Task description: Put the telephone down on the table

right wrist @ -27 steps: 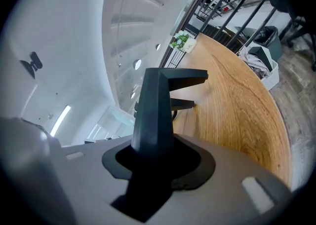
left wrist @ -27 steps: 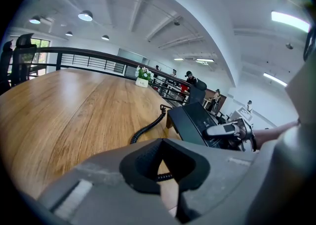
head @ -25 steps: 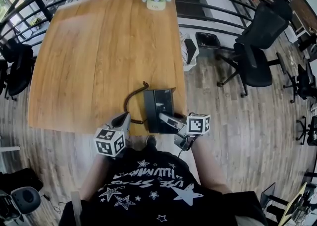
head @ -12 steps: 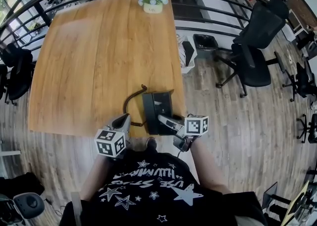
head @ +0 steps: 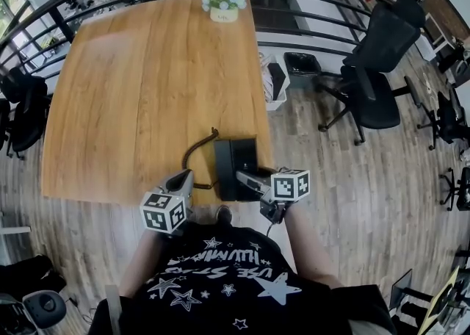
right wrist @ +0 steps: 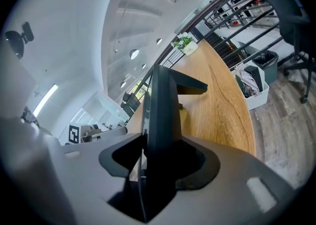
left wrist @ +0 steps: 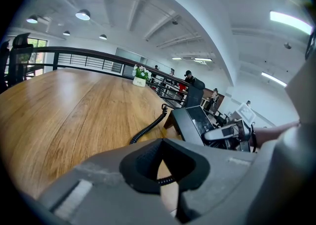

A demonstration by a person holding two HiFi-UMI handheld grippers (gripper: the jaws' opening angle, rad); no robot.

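**A:** How far had we got with the telephone (head: 235,168)?

**B:** Most of the way, we judged. It was over the table (head: 132,91), at the table's near right corner. Our right gripper (right wrist: 153,167) was clamped on its near rim. In that gripper's view the dark body of the set ran straight out from between the jaws.

**A:** Was it actually resting on the table?

**B:** We could not say for sure. In the left gripper view the far end, with its propped foot, looked to be on the wood or just above it. The near end was in our grip, so we counted the setting-down as begun but not finished.

**A:** And our left gripper (left wrist: 165,172)?

**B:** It was at the table's near edge, with its jaws drawn almost together and only a slit between them. A bit of the coiled cord (head: 197,148) showed through that slit. Whether it was pinched there or simply lay beyond the jaws, we could not tell. The rest of the cord curled across the table towards its middle.

**A:** So what was left for us to do?

**B:** We had to let the set settle flat, open the right jaws and draw back. Nothing on the table stood in the way. We saw only a flower pot (head: 224,4) at the table's far edge, well apart from the telephone.
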